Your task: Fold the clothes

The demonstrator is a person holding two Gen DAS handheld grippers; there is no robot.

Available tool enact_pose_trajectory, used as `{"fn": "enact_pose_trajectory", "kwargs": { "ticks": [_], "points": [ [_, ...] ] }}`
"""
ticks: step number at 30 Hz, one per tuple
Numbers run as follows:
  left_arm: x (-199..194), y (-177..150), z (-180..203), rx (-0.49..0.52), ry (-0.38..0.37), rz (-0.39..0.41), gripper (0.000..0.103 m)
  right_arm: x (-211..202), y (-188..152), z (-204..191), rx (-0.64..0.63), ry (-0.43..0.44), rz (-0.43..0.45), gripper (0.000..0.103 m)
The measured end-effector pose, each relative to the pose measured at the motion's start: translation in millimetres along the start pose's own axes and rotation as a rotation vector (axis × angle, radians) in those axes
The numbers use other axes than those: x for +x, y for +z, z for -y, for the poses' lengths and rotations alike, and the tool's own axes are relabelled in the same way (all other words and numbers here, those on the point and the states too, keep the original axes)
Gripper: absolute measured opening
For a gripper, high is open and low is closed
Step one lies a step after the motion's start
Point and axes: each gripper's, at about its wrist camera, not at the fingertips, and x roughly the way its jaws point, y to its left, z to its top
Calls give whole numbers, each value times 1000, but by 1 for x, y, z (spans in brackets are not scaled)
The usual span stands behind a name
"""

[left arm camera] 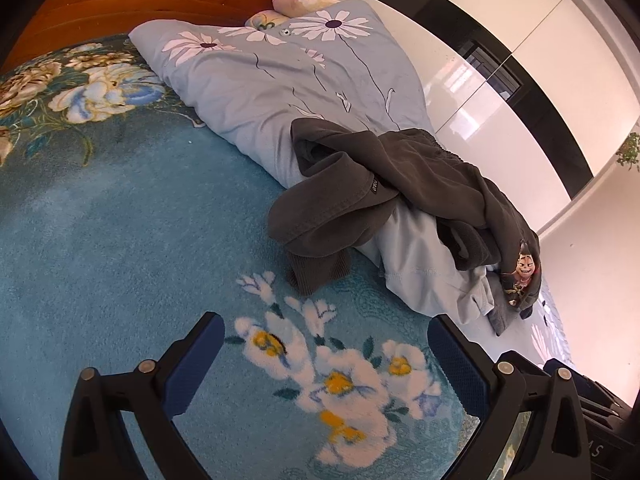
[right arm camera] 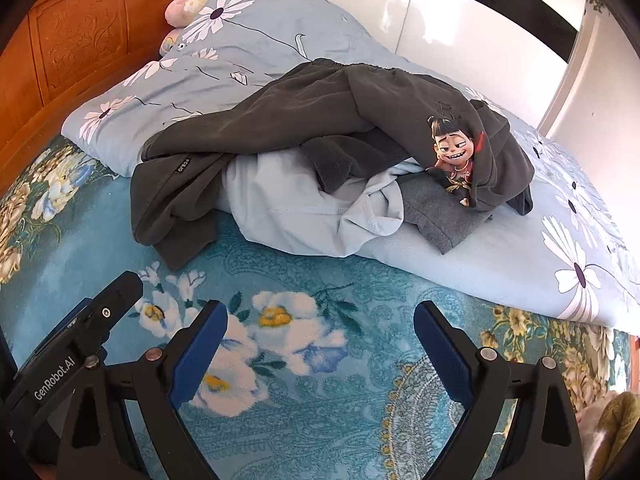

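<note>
- Both hand-held grippers hang empty above the bed: the left gripper [left arm camera: 326,354] and the right gripper [right arm camera: 320,342] each have their blue-padded jaws spread wide, with nothing between them but carpet-like bedding below.
- Largest thing in view, the teal floral blanket [right arm camera: 320,288] covers the near part of the bed, bare of clothes where the grippers hover.
- Behind it lies a folded grey-blue daisy quilt [right arm camera: 256,32], running along the far side against the wooden headboard [right arm camera: 80,40].
- On the quilt's near edge sits the clothes heap, well apart from both grippers.
- Topmost is a dark grey sweatshirt [right arm camera: 280,120] with a cartoon figure print [right arm camera: 454,152], crumpled, one ribbed cuff spilling onto the blanket.
- Under it a pale blue garment [right arm camera: 288,208] is bunched up, and a smaller mid-grey piece [right arm camera: 440,212] pokes out at the right.
- Progress, as I judge it: nothing is folded yet; every garment is still tangled in one pile, so pulling one out, spreading it flat and folding all remain.
- Hard to tell: how many garments the heap holds, what kind the pale blue and mid-grey ones are, and whether the elastic-edged dark cloth at the top belongs to the sweatshirt or to separate trousers.
- A small woven label [right arm camera: 182,166] on the dark cloth is unreadable.
</note>
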Motion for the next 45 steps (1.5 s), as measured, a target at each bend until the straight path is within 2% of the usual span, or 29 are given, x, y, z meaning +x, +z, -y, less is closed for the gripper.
{"fn": "enact_pose_trajectory", "kwargs": {
  "ticks": [3, 6, 12, 19, 26, 32, 36, 45],
  "points": [
    [-1, 1, -3, -12, 1, 2, 103, 2, 1, 4, 17, 5, 0, 95],
    [-2, 2, -6, -25, 3, 4, 103, 6, 3, -7, -20, -27, 20, 95],
    [0, 6, -8, -53, 21, 1, 103, 3, 6, -14, -47, -15, 35, 95],
    [0, 5, -12, -67, 17, -8, 103, 0, 9, -21, -86, -43, 43, 95],
    [-4, 6, -13, -55, 44, 2, 103, 1, 7, -24, -76, -44, 36, 95],
    [-2, 6, -18, -98, 24, -11, 103, -2, 11, -27, -91, -57, 56, 95],
    [-4, 7, -20, -99, 38, 2, 103, -1, 11, -29, -81, -44, 62, 95],
    [-1, 7, -27, -128, 54, -2, 103, -3, 7, -39, -127, -32, 146, 95]
  ]
}}
